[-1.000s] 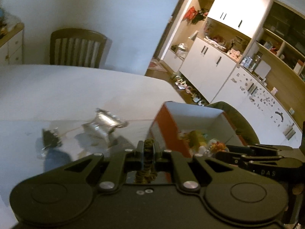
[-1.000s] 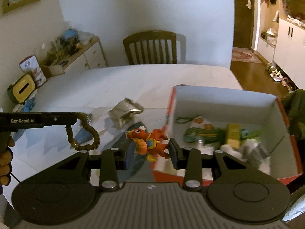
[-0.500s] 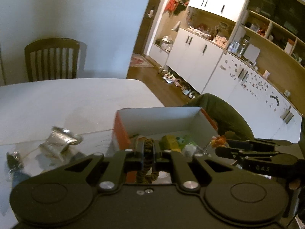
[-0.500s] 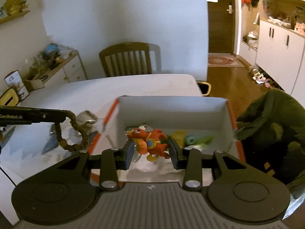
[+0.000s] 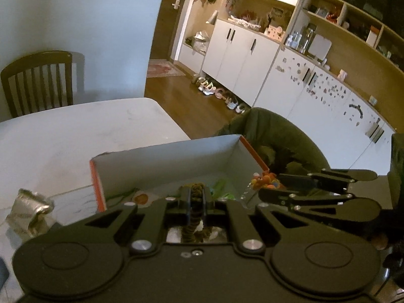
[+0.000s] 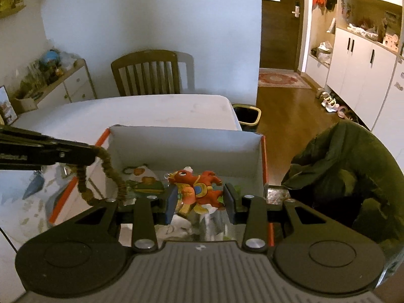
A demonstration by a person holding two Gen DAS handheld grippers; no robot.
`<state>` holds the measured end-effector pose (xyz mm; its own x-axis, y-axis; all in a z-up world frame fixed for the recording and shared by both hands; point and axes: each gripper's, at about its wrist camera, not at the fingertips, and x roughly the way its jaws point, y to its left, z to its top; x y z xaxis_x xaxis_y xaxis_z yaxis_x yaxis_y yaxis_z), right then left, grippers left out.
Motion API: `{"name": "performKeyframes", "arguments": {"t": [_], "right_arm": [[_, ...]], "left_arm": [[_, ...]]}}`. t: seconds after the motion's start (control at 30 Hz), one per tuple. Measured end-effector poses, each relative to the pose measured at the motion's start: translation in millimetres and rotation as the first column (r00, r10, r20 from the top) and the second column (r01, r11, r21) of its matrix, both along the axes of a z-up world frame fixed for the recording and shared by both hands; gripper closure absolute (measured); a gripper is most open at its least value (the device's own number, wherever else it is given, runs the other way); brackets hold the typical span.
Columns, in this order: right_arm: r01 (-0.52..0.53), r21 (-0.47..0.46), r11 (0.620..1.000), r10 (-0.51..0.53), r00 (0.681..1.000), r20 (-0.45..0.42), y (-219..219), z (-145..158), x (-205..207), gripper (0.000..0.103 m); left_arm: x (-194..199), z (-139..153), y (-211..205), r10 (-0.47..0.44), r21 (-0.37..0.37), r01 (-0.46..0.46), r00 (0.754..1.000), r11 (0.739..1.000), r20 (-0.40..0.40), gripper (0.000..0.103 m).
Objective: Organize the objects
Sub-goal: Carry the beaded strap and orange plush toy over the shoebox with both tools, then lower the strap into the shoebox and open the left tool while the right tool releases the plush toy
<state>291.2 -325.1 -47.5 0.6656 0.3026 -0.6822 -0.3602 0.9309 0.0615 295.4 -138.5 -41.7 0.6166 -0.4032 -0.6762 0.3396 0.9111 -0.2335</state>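
White table [image 6: 141, 111] w/ an open cardboard box [image 6: 186, 139] at its near right edge; orange outside, white inside, already part full of small toys & packets. Dark green coat [image 6: 348, 166] heaped just right of the box, off the table edge.

L gripper [image 5: 196, 197]: jaws pressed together, pinching a brown bead bracelet [image 6: 111, 174]; the loop dangles over the box's left wall, part inside, part outside. R gripper [image 6: 199, 199]: jaws part spread, clamped on an orange dragon toy [image 6: 197, 186], over the box's near right part, above the stuff inside.

Risks, biggest first:
- Both grippers sit close over one box. Dropping together could knock them into each other, or shove the light box toward the table edge & the coat.
- Bracelet straddles the left wall. Let go now & it prob drapes over the rim or slides outside onto the table. Needs to go further right first.
- Dragon is gripped by its sides only, legs sticking out; could bounce off the pile inside.
- Silver foil pouch [image 5: 27, 209] lies on the table left of the box, not yet packed; easy to miss.
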Motion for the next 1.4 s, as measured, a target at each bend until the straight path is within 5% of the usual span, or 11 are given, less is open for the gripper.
{"name": "performKeyframes", "arguments": {"t": [0.6,1.03,1.4], "right_arm": [[-0.073,-0.124,0.990,0.064,0.995,-0.074,30.5,-46.7,52.3,0.065],[-0.128,-0.224,0.966,0.095,0.984,-0.152,45.0,-80.4,66.9,0.065],[-0.122,-0.214,0.969,0.079,0.977,-0.198,44.9,-82.6,71.8,0.064]], "left_arm": [[71.3,-55.2,-33.3,-0.004,0.090,0.013,0.995,0.996,-0.098,0.097],[91.4,-89.9,-27.3,0.027,0.167,0.004,0.984,0.986,-0.178,0.097],[97.9,-99.3,-31.6,0.024,0.198,0.023,0.973,0.980,-0.231,0.090]]}}
